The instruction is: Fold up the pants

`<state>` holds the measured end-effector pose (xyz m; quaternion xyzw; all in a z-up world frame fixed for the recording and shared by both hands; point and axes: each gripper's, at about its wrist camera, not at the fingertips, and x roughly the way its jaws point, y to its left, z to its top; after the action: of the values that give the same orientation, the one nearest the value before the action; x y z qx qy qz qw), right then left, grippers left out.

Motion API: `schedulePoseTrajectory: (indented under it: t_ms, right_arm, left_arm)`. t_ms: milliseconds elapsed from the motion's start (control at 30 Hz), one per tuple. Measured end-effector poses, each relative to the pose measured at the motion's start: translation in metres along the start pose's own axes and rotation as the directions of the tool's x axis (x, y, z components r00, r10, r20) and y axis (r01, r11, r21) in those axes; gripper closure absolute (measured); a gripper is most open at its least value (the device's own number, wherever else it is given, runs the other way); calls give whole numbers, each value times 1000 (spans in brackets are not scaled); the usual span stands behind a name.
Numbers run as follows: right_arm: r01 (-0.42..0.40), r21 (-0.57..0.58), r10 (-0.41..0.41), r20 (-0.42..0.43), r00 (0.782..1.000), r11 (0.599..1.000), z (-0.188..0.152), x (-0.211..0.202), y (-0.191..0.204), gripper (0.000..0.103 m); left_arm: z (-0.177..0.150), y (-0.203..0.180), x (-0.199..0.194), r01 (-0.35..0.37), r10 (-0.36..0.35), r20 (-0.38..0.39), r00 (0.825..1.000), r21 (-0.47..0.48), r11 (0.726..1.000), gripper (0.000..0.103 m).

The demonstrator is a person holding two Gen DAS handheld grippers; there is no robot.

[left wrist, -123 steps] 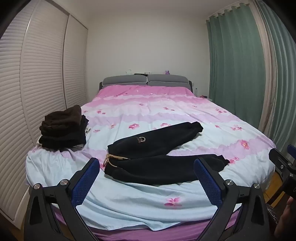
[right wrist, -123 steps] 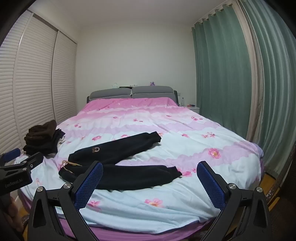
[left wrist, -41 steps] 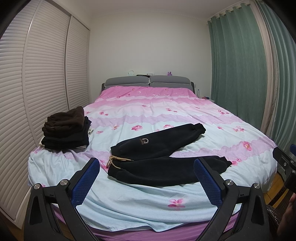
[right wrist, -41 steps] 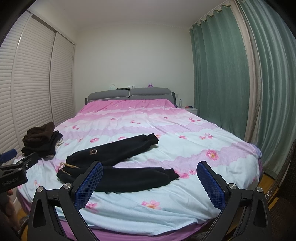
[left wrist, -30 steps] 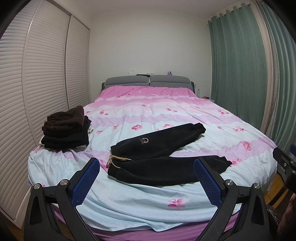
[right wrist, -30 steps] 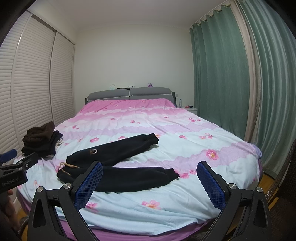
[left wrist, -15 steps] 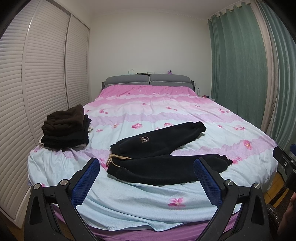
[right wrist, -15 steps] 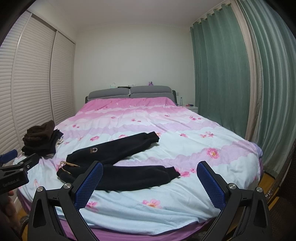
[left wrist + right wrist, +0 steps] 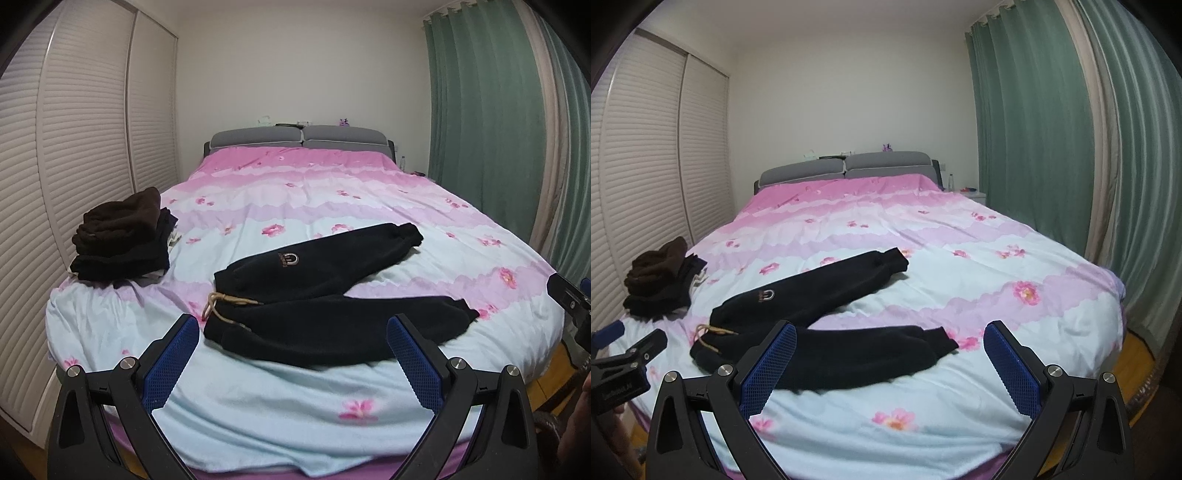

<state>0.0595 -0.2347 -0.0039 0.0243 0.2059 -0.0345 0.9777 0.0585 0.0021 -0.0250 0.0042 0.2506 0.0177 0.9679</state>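
Black fleece pants (image 9: 317,295) lie spread on the bed, waistband with a tan drawstring (image 9: 221,306) to the left, legs splayed in a V to the right. They also show in the right wrist view (image 9: 820,332). My left gripper (image 9: 293,354) is open and empty, held above the bed's near edge, short of the pants. My right gripper (image 9: 890,358) is open and empty, further right, also short of the pants. The left gripper's body shows at the left edge of the right wrist view (image 9: 624,362).
The bed (image 9: 295,417) has a pink and pale blue flowered cover. A stack of folded dark clothes (image 9: 122,240) sits at its left edge. Louvred wardrobe doors (image 9: 66,166) stand on the left, green curtains (image 9: 1052,147) on the right, a grey headboard (image 9: 299,134) at the back.
Both grippers have moved slightly closer to the bed and the pants. Their jaws stay open. The pants have not moved.
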Motion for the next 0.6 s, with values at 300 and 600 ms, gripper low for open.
schedulePoseTrajectory:
  t_ms: [300, 600]
  right_arm:
    - [16, -44, -18, -34, 999, 999, 36, 87, 10, 0]
    - [29, -67, -33, -72, 997, 997, 74, 194, 29, 0]
  left_arm:
    - [37, -10, 78, -16, 16, -14, 1000, 44, 999, 0]
    - [89, -22, 180, 11, -7, -27, 1000, 142, 990, 0]
